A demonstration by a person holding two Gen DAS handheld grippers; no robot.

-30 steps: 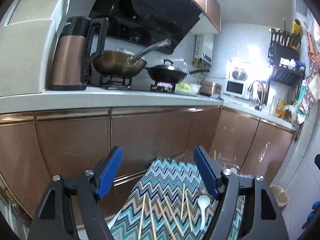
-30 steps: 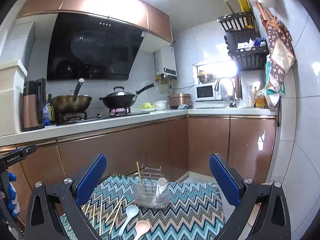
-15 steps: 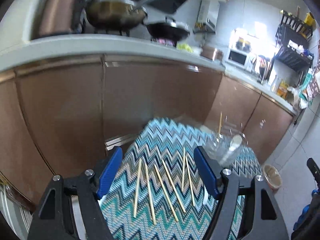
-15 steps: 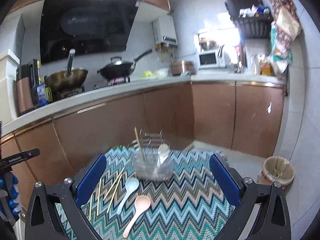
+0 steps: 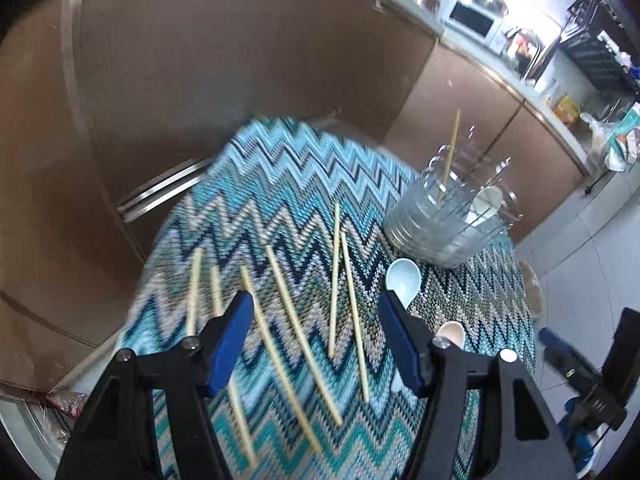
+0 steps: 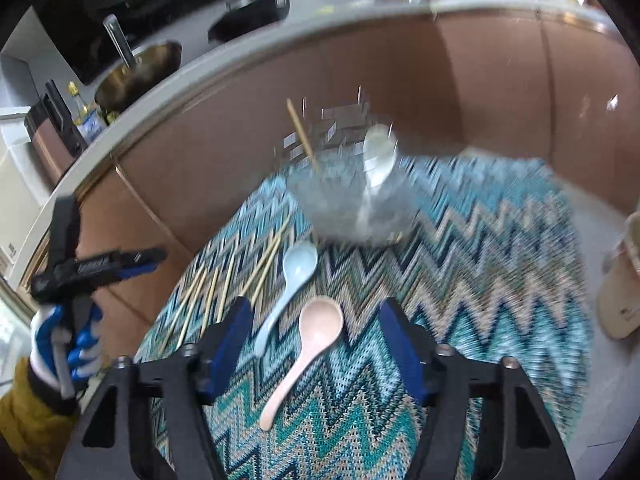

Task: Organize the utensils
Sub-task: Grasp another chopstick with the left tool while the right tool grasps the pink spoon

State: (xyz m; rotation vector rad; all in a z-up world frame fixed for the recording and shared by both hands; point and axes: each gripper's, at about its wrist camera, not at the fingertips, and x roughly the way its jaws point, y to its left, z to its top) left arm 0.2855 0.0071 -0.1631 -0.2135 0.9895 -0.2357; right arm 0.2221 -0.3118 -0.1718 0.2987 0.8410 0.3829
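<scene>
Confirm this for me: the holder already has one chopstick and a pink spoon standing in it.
Not quite. The spoon standing in the holder beside the chopstick is white, as the left wrist view shows; the pink spoon lies on the cloth.

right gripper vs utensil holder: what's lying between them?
Right wrist view: the pink spoon sits between the open right gripper fingers, with the light blue spoon just left, its bowl near the clear utensil holder. Otherwise only zigzag cloth.

A microwave sits on the kitchen counter above brown cabinets. A brass pan and dark wok stand there too.
</scene>
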